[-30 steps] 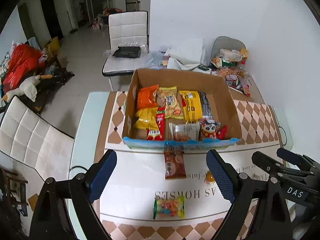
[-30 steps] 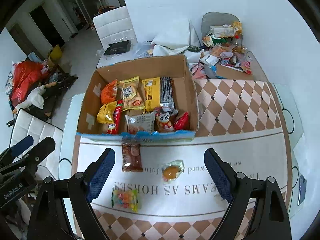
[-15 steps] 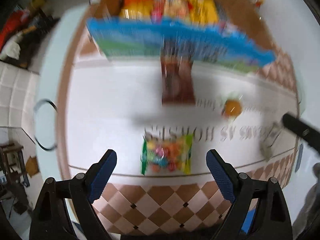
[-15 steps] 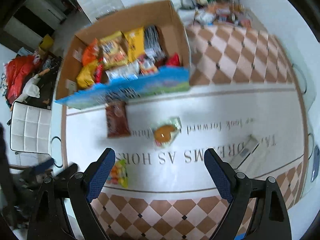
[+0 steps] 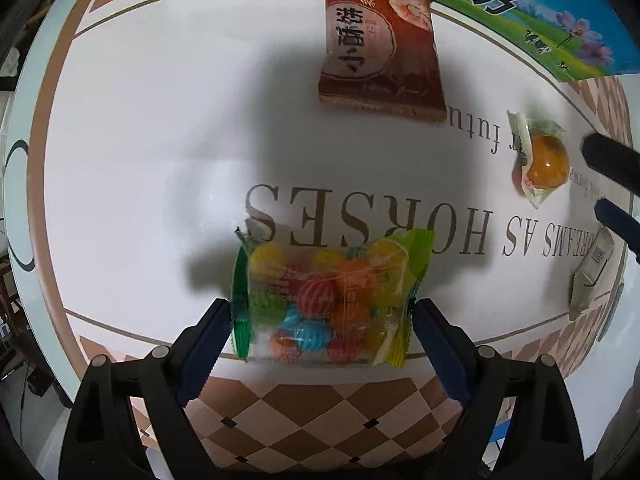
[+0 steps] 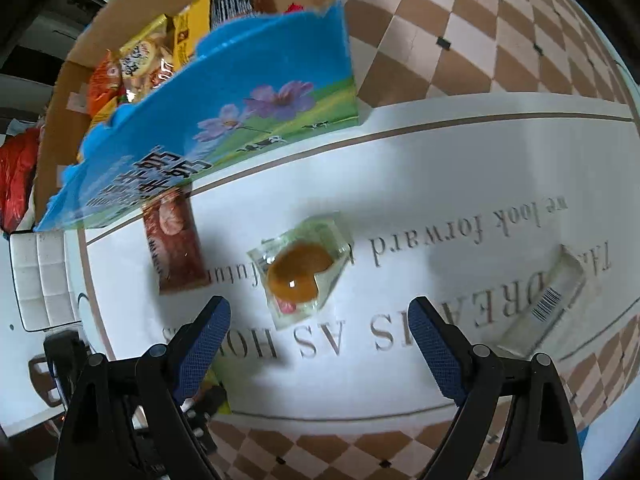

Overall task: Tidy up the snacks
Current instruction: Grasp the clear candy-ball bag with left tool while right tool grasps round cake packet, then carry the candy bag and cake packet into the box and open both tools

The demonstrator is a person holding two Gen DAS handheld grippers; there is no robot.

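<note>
The left gripper (image 5: 322,322) points down at the table (image 5: 140,152) with its jaws spread wide on either side of a clear bag of colourful candies (image 5: 326,300), its pads beside the bag's edges and not squeezing it. Beyond lies a brown snack packet (image 5: 380,44) against the printed cardboard box (image 6: 248,92) of snacks. The right gripper (image 6: 318,342) is likewise released, empty, hovering just short of a wrapped orange jelly (image 6: 300,270); a pale barcoded packet (image 6: 548,304) lies further right.
</note>
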